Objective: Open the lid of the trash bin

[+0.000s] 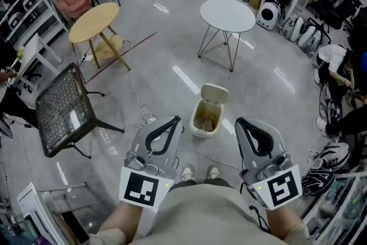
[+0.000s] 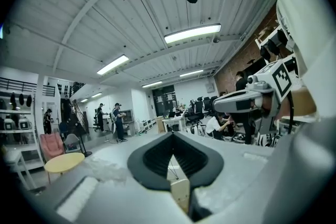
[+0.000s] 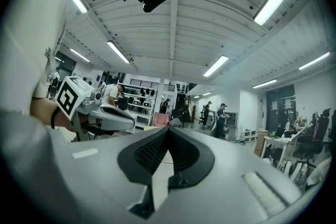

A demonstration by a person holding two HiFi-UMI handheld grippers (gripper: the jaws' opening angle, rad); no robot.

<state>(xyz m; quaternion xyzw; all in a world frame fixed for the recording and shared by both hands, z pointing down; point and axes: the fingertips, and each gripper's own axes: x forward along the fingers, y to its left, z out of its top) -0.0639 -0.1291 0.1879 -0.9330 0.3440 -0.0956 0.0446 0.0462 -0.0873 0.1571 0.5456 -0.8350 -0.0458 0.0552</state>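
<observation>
- Grey floor carries the trash bin, its lid tipped up, just ahead of the person's shoes.
- Left tongs: closed, empty.
- Right tongs: closed, empty.
- Bin sits between them.

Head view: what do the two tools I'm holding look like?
Both the left tool and right tool have light grey bodies with curved jaws lined in black padding. Each carries a white cube printed with a black square marker and a small green light. The person wears a beige top.
</observation>
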